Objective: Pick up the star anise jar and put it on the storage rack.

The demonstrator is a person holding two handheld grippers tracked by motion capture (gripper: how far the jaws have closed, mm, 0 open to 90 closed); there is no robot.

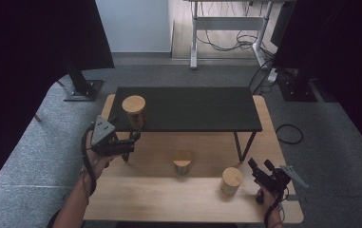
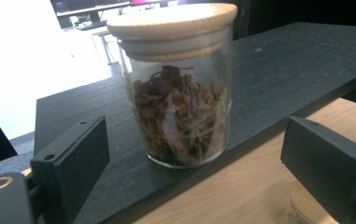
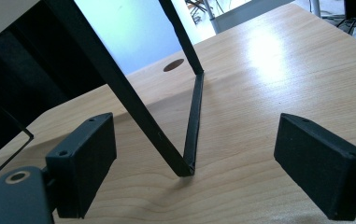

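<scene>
A glass jar (image 1: 134, 111) with a wooden lid stands on the left end of the black shelf (image 1: 193, 108). In the left gripper view this jar (image 2: 180, 93) holds dried brown pieces and stands upright near the shelf's front edge. My left gripper (image 1: 133, 141) is just in front of and below it, open, with its jaws (image 2: 194, 144) on either side and short of the glass. Two more wooden-lidded jars stand on the wooden table (image 1: 136, 190), one in the middle (image 1: 182, 162) and one to the right (image 1: 231, 180). My right gripper (image 1: 260, 164) is beside the right jar, open and holding nothing.
The shelf stands on thin black legs; one V-shaped leg (image 3: 190, 140) is straight ahead of the right gripper (image 3: 194, 144). A wooden lid (image 2: 306, 210) sits low by the left gripper's right jaw. Grey carpet, black curtains and a desk frame (image 1: 231, 23) surround the table.
</scene>
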